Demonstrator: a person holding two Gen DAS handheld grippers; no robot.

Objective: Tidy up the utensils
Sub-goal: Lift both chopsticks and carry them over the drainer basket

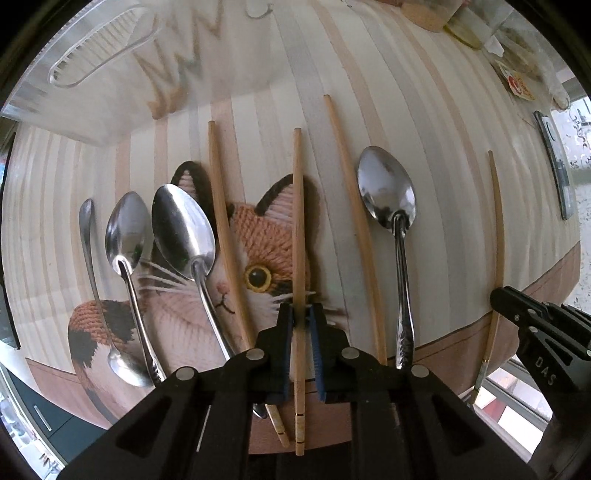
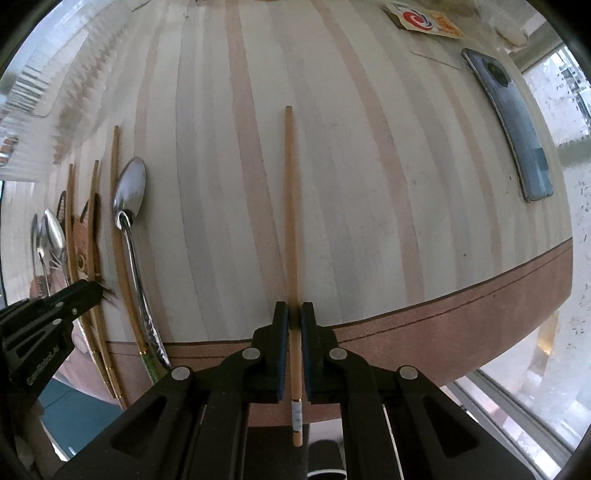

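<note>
Down low over the near edge of the table, the left tongs [image 1: 302, 314] lie almost flat and point away from the holder, their blue-padded jaws pinching a wooden chopstick [image 1: 298, 229] partway along its shaft. That stick runs straight ahead between the jaws, across the cat picture [image 1: 258, 236] on the striped tablecloth [image 1: 443, 147].

Just left of these tongs lies a second chopstick [image 1: 225, 229], and beyond it two large spoons [image 1: 184, 229] [image 1: 125, 229] with bowls facing up, then a smaller spoon [image 1: 90, 251] turned the other way. To the right of the tongs come a third chopstick [image 1: 354, 221] and a spoon with a patterned handle [image 1: 388, 188], all resting on the cloth. Farther ahead and to the left stands a clear plastic bin [image 1: 92, 51].

Well off to the right, the right tongs [image 2: 294, 314] sit in the same low, forward-pointing pose, jaws pressed onto another chopstick [image 2: 290, 221] close to its thick, banded end. This stick lies along the cloth straight ahead of the jaws; whether it is lifted off the cloth cannot be told. To the left of these tongs, the patterned spoon shows again, with the left tongs near the frame's edge. Ahead and to the right a phone [image 2: 513, 122] lies face down near the table's far side, and a small printed packet [image 2: 424, 20] lies beyond it.
</note>
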